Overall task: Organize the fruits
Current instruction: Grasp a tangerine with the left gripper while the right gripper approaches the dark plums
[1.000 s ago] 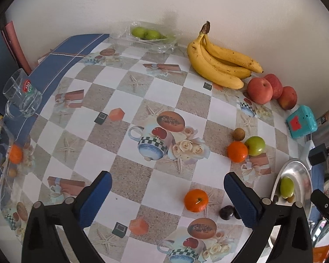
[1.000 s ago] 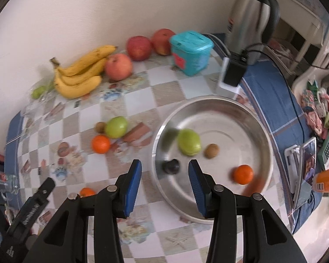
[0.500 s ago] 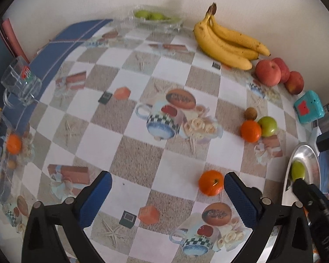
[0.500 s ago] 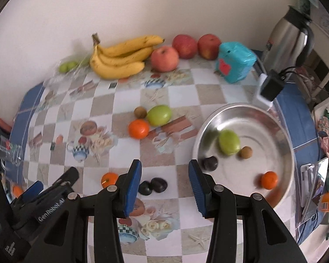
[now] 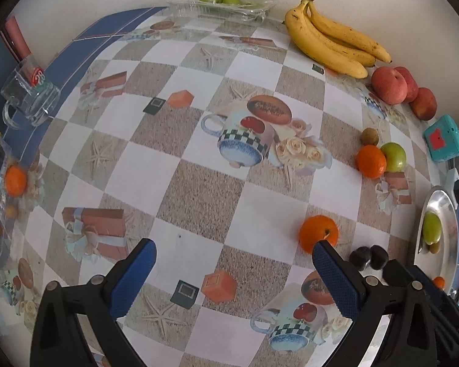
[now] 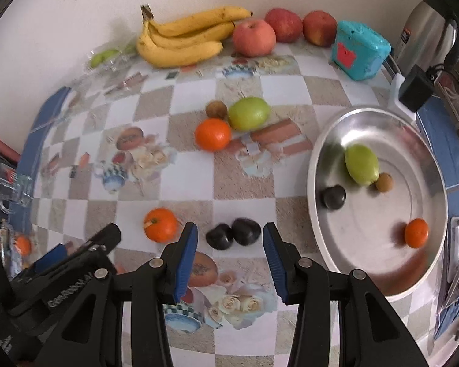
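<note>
The right claw (image 6: 229,238) hangs with its jaws apart and nothing gripped, just short of two dark plums (image 6: 233,233) that lie side by side on the checked surface (image 6: 199,183), beside the steel bowl (image 6: 321,153). In that bowl sit a green fruit (image 6: 361,164), a small brown fruit (image 6: 384,182), a dark plum (image 6: 333,197) and a mandarin (image 6: 416,232). The left claw (image 5: 234,252) stands wide apart and empty, its right finger (image 5: 336,278) just in front of an orange (image 5: 315,232) near the plums.
</note>
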`<state>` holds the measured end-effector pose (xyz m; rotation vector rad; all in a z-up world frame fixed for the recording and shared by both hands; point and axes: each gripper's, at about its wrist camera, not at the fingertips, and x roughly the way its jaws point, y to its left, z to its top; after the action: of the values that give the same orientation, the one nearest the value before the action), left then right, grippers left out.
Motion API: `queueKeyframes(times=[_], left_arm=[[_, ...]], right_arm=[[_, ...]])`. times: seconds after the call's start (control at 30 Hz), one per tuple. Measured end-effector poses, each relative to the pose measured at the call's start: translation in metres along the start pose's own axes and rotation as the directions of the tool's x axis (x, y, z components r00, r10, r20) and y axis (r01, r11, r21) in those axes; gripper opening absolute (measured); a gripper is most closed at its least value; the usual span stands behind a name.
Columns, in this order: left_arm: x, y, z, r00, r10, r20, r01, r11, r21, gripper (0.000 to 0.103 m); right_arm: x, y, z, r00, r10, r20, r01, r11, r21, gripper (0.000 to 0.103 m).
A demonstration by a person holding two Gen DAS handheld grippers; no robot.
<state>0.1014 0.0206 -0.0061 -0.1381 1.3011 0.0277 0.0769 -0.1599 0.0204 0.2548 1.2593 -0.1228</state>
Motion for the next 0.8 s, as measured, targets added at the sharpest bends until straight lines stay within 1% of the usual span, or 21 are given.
queueKeyframes(times=[0.1, 0.17, 0.2, 0.23, 0.3, 0.33, 0.37, 0.43, 0.5, 0.6, 0.73, 0.8], left_arm=[[0.0, -0.001, -0.005, 1.0, -0.003, -0.005, 0.003, 1.0, 0.006, 0.103], [-0.001, 0.0, -0.006, 1.0, 0.005, 0.004, -0.005, 1.0, 0.001, 0.103], [-0.001, 0.001, -0.006, 1.0, 0.007, 0.006, -0.007, 1.0, -0.002, 0.103], [-0.001, 0.002, -0.006, 1.0, 0.003, 0.007, -0.003, 1.0, -0.008, 0.103], [-0.002, 0.005, -0.006, 1.0, -0.016, 0.006, 0.016, 1.0, -0.023, 0.103], [-0.002, 0.007, -0.007, 1.0, -0.023, 0.008, 0.023, 0.999, -0.031, 0.103], [-0.003, 0.008, -0.007, 1.0, -0.026, 0.01, 0.026, 0.999, -0.034, 0.103], [-0.006, 0.009, -0.006, 0.999, -0.029, 0.02, 0.029, 0.999, -0.036, 0.103], [-0.008, 0.009, -0.005, 0.999, -0.033, 0.03, 0.034, 0.999, -0.035, 0.103], [-0.009, 0.009, -0.003, 0.998, -0.039, 0.039, 0.041, 0.998, -0.04, 0.103], [-0.006, 0.01, -0.001, 0.998, -0.051, 0.037, 0.052, 0.998, -0.047, 0.103], [-0.004, 0.01, 0.001, 0.998, -0.052, 0.036, 0.054, 0.997, -0.052, 0.103]], right_arm=[[0.006, -0.001, -0.007, 1.0, 0.021, 0.001, -0.021, 1.0, -0.012, 0.046], [0.006, -0.003, -0.009, 1.0, 0.021, 0.01, -0.021, 1.0, -0.013, 0.046], [0.005, -0.005, -0.01, 1.0, 0.025, 0.015, -0.025, 1.0, -0.003, 0.048], [0.005, -0.007, -0.01, 0.999, 0.033, 0.021, -0.033, 0.999, 0.011, 0.052], [0.003, -0.014, -0.011, 0.998, 0.048, 0.028, -0.049, 0.998, 0.037, 0.074], [0.003, -0.017, -0.011, 0.998, 0.06, 0.028, -0.061, 0.997, 0.05, 0.078], [0.003, -0.019, -0.012, 0.997, 0.075, 0.029, -0.076, 0.995, 0.06, 0.084], [0.003, -0.022, -0.012, 0.992, 0.123, 0.033, -0.125, 0.989, 0.081, 0.085], [0.002, -0.023, -0.011, 0.987, 0.159, 0.037, -0.161, 0.983, 0.088, 0.092], [-0.001, -0.021, -0.01, 0.985, 0.163, 0.053, -0.166, 0.983, 0.078, 0.093], [-0.004, -0.019, -0.008, 0.978, 0.199, 0.07, -0.203, 0.978, 0.051, 0.097], [-0.004, -0.018, -0.008, 0.977, 0.199, 0.078, -0.202, 0.979, 0.031, 0.097]])
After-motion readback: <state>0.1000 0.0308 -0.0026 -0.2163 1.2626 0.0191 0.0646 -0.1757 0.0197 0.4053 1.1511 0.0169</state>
